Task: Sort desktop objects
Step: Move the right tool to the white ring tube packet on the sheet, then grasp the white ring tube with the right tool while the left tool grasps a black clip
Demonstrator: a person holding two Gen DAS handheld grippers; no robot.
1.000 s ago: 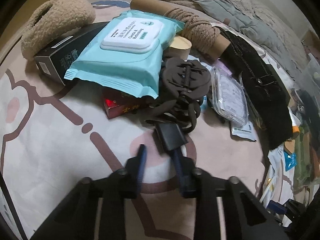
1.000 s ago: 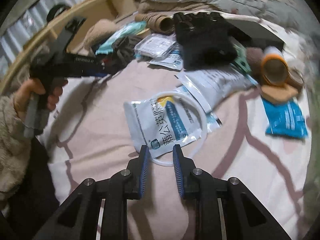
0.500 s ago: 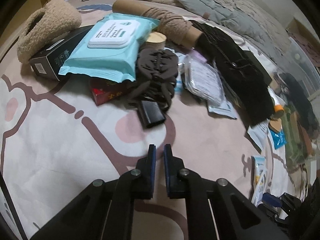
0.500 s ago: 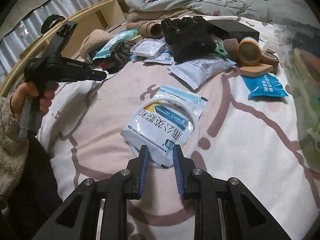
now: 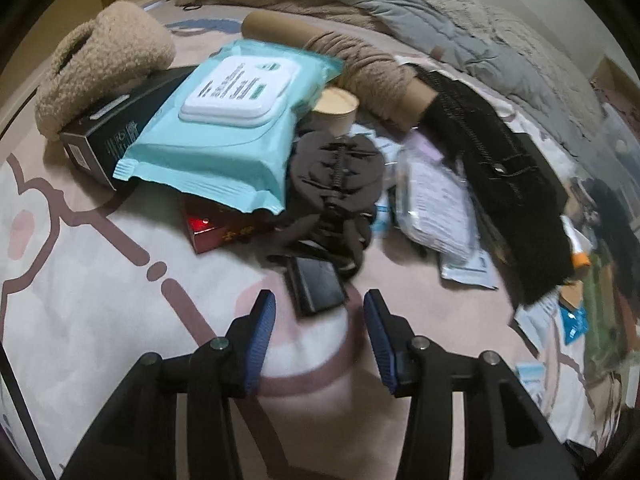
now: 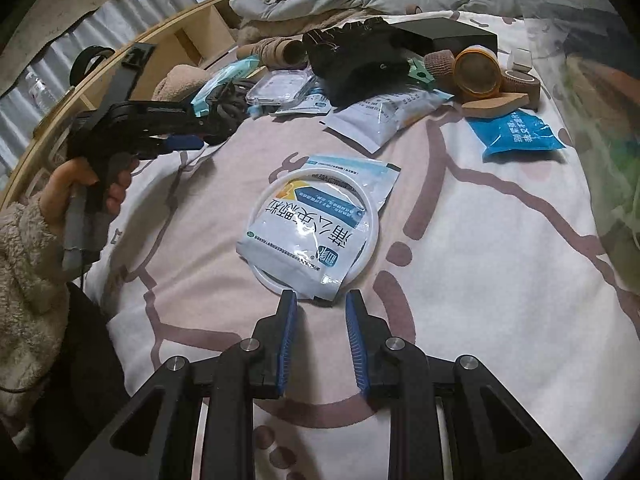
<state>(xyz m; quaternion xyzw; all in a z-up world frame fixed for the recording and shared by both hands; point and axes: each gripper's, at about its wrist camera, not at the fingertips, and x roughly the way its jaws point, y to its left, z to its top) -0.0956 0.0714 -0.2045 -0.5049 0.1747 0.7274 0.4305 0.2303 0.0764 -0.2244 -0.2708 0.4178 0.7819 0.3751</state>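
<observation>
While left tool (image 5: 318, 312) just spread (nothing clamped), right tool (image 6: 320, 308) narrowly apart, pouch (image 6: 316, 224) lettering Chinese.

The left wrist view looks steeply down along its own tongs (image 5: 319, 312) onto the bed sheet (image 5: 80, 300), close to the heap at the far left: a pack of wipes (image 5: 224, 136), a black box (image 5: 116, 124) under it, and a small dark case (image 5: 318, 286) just ahead of the tips. The right wrist view sits further back and tilts less steeply, taking in the sheet (image 6: 500, 280) from the near edge to the bedding at the far side, with a white pouch (image 6: 308, 236) just ahead of its tongs (image 6: 321, 304). Both views share the far heap: the wipes (image 6: 224, 80) show again far left, beside the left tongs (image 6: 180, 143) and the hand (image 6: 80, 184) holding them.
</observation>
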